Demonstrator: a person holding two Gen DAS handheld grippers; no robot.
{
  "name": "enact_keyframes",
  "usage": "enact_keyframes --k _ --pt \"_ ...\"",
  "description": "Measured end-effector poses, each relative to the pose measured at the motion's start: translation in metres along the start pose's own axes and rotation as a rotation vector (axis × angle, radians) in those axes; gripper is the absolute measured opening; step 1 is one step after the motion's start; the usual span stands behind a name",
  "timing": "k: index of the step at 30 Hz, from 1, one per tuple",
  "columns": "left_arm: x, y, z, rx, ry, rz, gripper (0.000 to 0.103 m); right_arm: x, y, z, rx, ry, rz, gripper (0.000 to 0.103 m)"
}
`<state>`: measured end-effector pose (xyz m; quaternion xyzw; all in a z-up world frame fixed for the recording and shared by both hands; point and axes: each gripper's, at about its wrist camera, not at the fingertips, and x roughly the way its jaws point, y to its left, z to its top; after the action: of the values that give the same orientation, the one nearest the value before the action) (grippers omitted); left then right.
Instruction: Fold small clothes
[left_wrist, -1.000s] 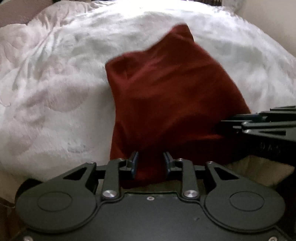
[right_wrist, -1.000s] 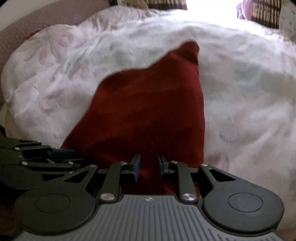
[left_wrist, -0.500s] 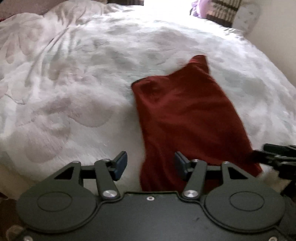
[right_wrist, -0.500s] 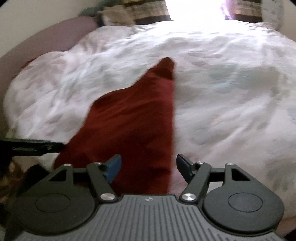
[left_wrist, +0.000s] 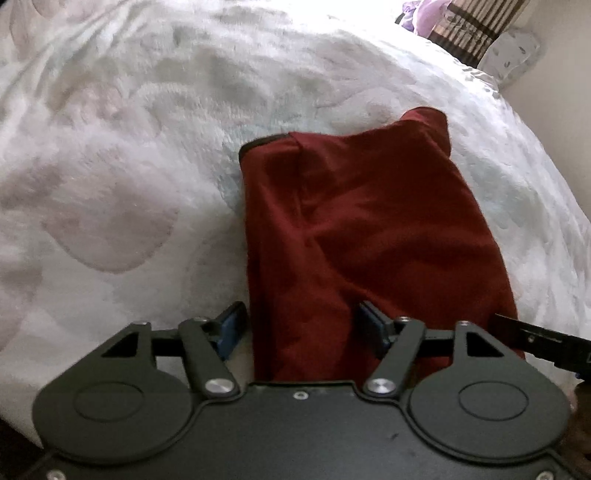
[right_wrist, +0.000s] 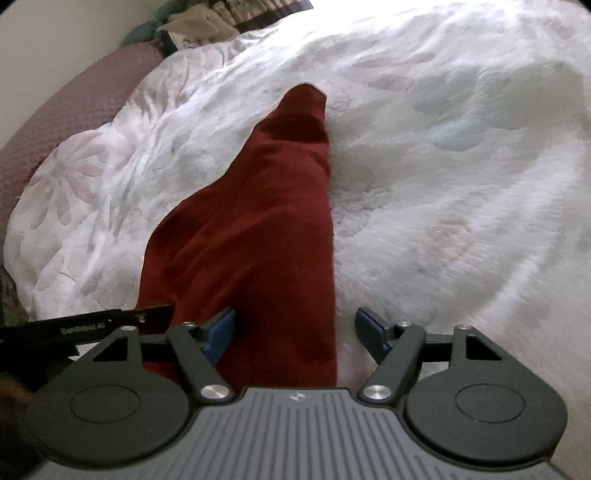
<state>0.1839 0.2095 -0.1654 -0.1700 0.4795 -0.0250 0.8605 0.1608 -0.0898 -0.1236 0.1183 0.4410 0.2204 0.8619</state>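
The white floral bedspread lay ahead of both your jaws, the dark red garment flat on it — its near edge between the spread-apart left gripper and right gripper fingers, unclamped.

We list 1 white fleecy blanket with faint pink and blue flowers, spread across the bed. We add 1 mauve quilted cover at its far-left edge and striped pillows at the head.
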Motion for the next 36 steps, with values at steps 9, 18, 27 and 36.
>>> enact_keyframes --k 9,18,27,36 --pt "0.025 0.015 0.006 -0.058 0.007 -0.085 0.083 0.033 0.000 0.016 0.028 0.025 0.056 0.096" --pt "0.035 0.006 0.005 -0.002 -0.032 -0.062 0.088 0.045 0.012 0.018 0.001 -0.008 0.009 0.079" --pt "0.000 -0.017 0.005 0.067 -0.163 -0.064 0.020 0.011 0.016 0.025 -0.025 -0.082 0.048 0.036" --pt "-0.026 -0.073 0.022 0.118 -0.221 -0.128 0.018 -0.059 0.001 0.049 -0.047 -0.219 0.045 0.035"
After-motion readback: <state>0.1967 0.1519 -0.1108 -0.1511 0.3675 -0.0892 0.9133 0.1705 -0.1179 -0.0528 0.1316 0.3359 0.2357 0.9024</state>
